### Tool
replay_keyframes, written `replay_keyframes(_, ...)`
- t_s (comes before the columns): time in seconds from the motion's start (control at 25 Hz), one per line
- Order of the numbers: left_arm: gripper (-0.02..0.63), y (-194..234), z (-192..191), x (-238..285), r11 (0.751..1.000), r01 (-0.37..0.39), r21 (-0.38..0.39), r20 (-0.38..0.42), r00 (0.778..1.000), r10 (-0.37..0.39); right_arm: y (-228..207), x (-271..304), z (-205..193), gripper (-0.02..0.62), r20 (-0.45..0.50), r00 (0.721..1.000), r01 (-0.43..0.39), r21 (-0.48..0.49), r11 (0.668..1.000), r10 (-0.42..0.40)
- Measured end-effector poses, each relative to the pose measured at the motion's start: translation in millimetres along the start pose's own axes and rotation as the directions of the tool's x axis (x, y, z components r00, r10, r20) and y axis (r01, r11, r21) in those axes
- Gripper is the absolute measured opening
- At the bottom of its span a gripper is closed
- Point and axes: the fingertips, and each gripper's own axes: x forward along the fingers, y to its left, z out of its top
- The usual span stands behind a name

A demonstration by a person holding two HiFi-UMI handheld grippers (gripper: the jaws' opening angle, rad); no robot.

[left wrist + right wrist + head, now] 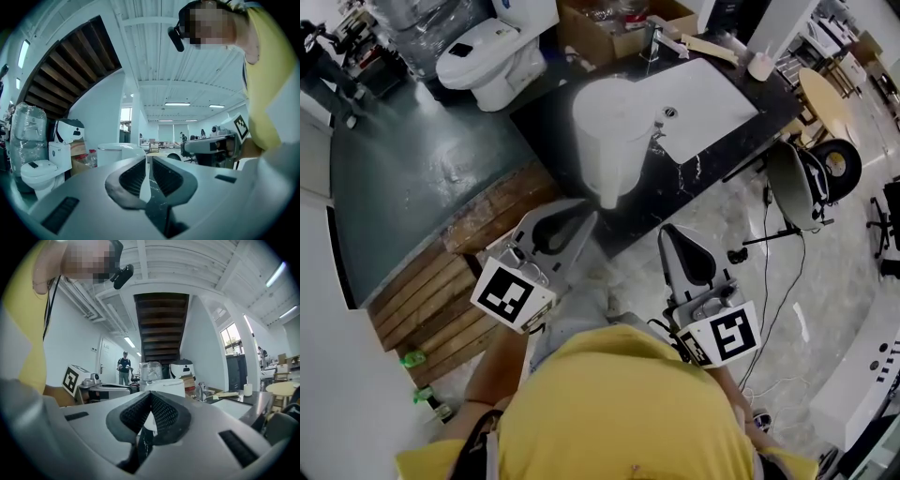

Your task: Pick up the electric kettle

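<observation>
The electric kettle (609, 141) is a tall white cylinder standing on the black marble counter (548, 117), left of a white sink basin (712, 103). Both my grippers are held level in front of the counter edge, short of the kettle and not touching it. The left gripper (587, 221) points at the kettle's base; its jaws meet at the tips with nothing between them. The right gripper (669, 234) sits further right, jaws also together and empty. The kettle (119, 152) shows just beyond the left gripper (149, 158), and the kettle (164, 386) stands ahead of the right gripper (151, 394).
A white toilet (492, 56) stands back left, a cardboard box (609, 28) behind the counter, a faucet (654, 37) and a cup (760, 66) by the sink. Wooden planks (459, 281) lie on the floor at left. A black stool (811, 173) and cables are at right.
</observation>
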Motion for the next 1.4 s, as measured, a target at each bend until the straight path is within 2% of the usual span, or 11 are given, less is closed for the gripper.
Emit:
replay_keyframes(0.08,0.066,6,-7,6,1.0,0.026,-0.006,-0.02,0.999,-0.026,-5,5,0,0.017,-0.004,1.0,0.012,-0.001,1.0,-0.012)
replay_keyframes(0.4,0.132,22,-33,37,0.992,0.129,-0.018,-0.081,0.988,-0.13,-26,14,-5,0.018,-0.014,0.998,0.068,0.004,0.998,-0.068)
replay_keyframes(0.56,0.151,21,-41,48,0.978,0.206,-0.022,-0.09,0.974,-0.207,-35,16,-11,0.018,-0.032,0.994,0.102,0.019,0.995,-0.101)
replay_keyframes(0.8,0.166,14,-43,62,0.937,0.343,-0.067,-0.06,0.936,-0.347,-45,20,-16,0.017,-0.041,0.988,0.148,0.016,0.989,-0.148)
replay_keyframes(1.16,0.166,-2,-54,86,0.876,0.477,-0.074,-0.08,0.873,-0.482,-61,22,-22,0.017,-0.041,0.973,0.23,0.034,0.973,-0.229)
replay_keyframes(1.4,0.165,-12,-53,93,0.832,0.543,-0.109,-0.05,0.833,-0.55,-63,25,-25,0.018,-0.038,0.965,0.261,0.042,0.964,-0.26)
